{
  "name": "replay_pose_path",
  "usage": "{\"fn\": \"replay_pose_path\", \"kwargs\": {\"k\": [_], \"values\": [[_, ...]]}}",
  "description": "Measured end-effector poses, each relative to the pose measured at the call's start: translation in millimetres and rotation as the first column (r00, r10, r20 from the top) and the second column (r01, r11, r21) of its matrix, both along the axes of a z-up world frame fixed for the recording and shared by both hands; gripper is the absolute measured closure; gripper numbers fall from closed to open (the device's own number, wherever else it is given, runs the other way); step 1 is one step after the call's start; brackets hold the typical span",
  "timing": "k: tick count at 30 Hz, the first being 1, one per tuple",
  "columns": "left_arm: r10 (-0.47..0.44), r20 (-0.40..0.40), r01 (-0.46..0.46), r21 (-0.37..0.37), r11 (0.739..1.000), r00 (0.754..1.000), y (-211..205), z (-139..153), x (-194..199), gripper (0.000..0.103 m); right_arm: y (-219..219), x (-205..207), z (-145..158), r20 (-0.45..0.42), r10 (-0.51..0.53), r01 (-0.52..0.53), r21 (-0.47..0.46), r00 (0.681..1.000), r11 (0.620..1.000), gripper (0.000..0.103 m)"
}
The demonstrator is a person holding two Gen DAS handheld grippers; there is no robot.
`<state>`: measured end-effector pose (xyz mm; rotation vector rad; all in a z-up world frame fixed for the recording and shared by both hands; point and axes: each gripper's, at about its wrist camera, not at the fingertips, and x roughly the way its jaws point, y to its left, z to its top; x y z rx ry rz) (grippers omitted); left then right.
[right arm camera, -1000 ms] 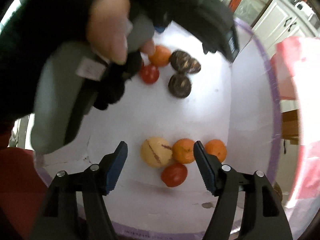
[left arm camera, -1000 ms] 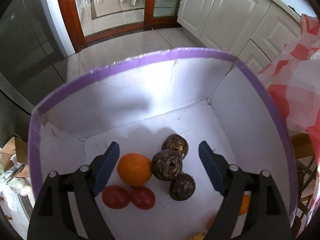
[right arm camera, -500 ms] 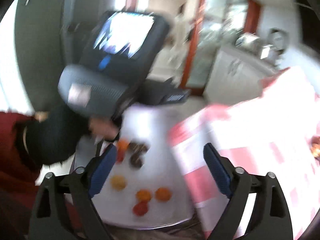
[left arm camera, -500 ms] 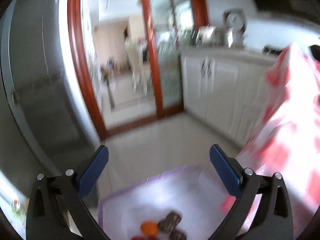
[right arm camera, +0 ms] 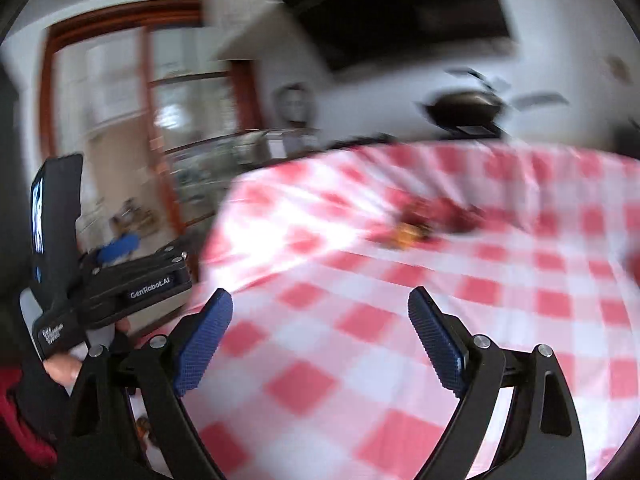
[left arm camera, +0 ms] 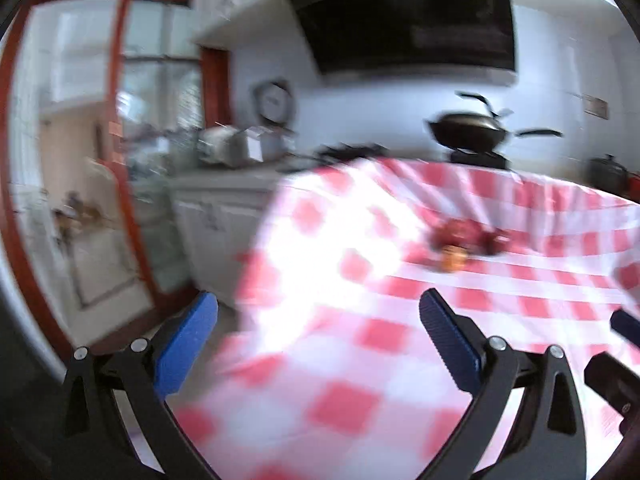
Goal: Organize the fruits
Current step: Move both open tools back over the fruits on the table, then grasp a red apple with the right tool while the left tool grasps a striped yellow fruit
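A small heap of fruit (left arm camera: 460,240), reddish pieces with an orange one in front, lies far back on the red-and-white checked tablecloth (left arm camera: 360,340); it is blurred. The right wrist view shows the same heap (right arm camera: 428,220) on the cloth (right arm camera: 360,320). My left gripper (left arm camera: 316,300) is open and empty, hovering over the near left part of the table. My right gripper (right arm camera: 320,296) is also open and empty above the cloth. The left gripper (right arm camera: 132,280) also appears at the left in the right wrist view, held by a hand (right arm camera: 60,368).
The cloth hangs over the table's left edge (left arm camera: 256,280). Behind stand white cabinets (left arm camera: 212,216), a counter with appliances (left arm camera: 240,144), a black wok (left arm camera: 468,130) on a stove, a dark range hood (left arm camera: 400,12) and a wood-framed glass door (left arm camera: 132,160).
Both grippers have lifted away from the white box of fruit and swung up to face the checked table. Their jaws have widened. The box has left both views.
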<state>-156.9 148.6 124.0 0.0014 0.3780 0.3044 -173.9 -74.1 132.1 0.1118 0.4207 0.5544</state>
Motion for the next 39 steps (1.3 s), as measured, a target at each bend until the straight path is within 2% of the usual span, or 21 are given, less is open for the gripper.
{"fn": "replay_pose_path", "kwargs": {"k": [2, 4, 7, 10, 13, 15, 17, 21, 22, 24, 26, 30, 34, 39], "values": [[-0.068, -0.065, 0.067, -0.025, 0.997, 0.996, -24.5, -11.8, 53.5, 0.002, -22.9, 19.7, -5.1, -0.031, -0.068, 0.068, -0.005, 0.997, 0.998, 0.016], [-0.09, -0.12, 0.081, -0.079, 0.994, 0.989, -39.6, -26.3, 98.0, 0.002, -35.8, 36.1, -16.3, -0.053, -0.106, 0.104, -0.039, 0.993, 0.994, 0.016], [-0.093, -0.204, 0.05, -0.204, 0.978, 0.975, -59.0, -52.8, 172.0, 0.002, -48.0, 73.5, -27.4, -0.102, -0.148, 0.133, -0.139, 0.984, 0.981, 0.016], [-0.068, -0.244, -0.004, -0.285, 0.959, 0.967, -57.5, -69.2, 218.3, 0.002, -68.6, 112.1, -36.5, -0.133, -0.204, 0.183, -0.159, 0.97, 0.97, 0.016], [-0.03, -0.243, -0.067, -0.38, 0.922, 0.969, -55.4, -80.3, 250.6, 0.002, -89.8, 146.4, -50.9, -0.192, -0.268, 0.243, -0.144, 0.944, 0.959, 0.016], [-0.015, -0.225, -0.094, -0.463, 0.881, 0.974, -48.1, -85.7, 265.5, 0.002, -99.4, 163.9, -60.3, -0.234, -0.3, 0.28, -0.115, 0.925, 0.953, 0.016], [-0.009, -0.196, -0.096, -0.518, 0.85, 0.981, -43.5, -87.8, 275.7, 0.002, -110.9, 182.4, -72.6, -0.283, -0.323, 0.318, -0.065, 0.903, 0.946, 0.016], [-0.051, -0.154, -0.047, -0.569, 0.821, 0.987, -37.5, -90.8, 283.7, 0.002, -118.5, 208.2, -83.3, -0.312, -0.353, 0.357, -0.046, 0.882, 0.933, 0.016], [-0.077, -0.134, -0.014, -0.575, 0.818, 0.988, -37.4, -89.6, 282.0, 0.002, -117.3, 213.3, -82.2, -0.309, -0.359, 0.361, -0.051, 0.881, 0.931, 0.016], [-0.09, -0.127, 0.004, -0.556, 0.831, 0.988, -38.6, -88.4, 279.4, 0.002, -109.0, 237.1, -82.1, -0.305, -0.363, 0.357, -0.076, 0.881, 0.931, 0.016], [-0.124, -0.139, 0.022, -0.571, 0.82, 0.983, -39.1, -91.4, 282.1, 0.002, -96.1, 261.6, -83.1, -0.31, -0.357, 0.341, -0.106, 0.881, 0.934, 0.016], [-0.12, -0.155, 0.003, -0.6, 0.8, 0.981, -32.5, -96.8, 282.0, 0.002, -60.6, 315.4, -87.9, -0.332, -0.316, 0.274, -0.166, 0.889, 0.947, 0.016], [-0.11, -0.157, -0.01, -0.613, 0.79, 0.981, -27.3, -98.3, 281.5, 0.002, -27.7, 359.5, -87.7, -0.295, -0.311, 0.243, -0.245, 0.903, 0.939, 0.016], [-0.112, -0.169, -0.016, -0.614, 0.789, 0.979, -27.0, -99.1, 283.4, 0.002, -11.2, 397.6, -94.3, -0.312, -0.336, 0.24, -0.309, 0.888, 0.92, 0.016]]}}
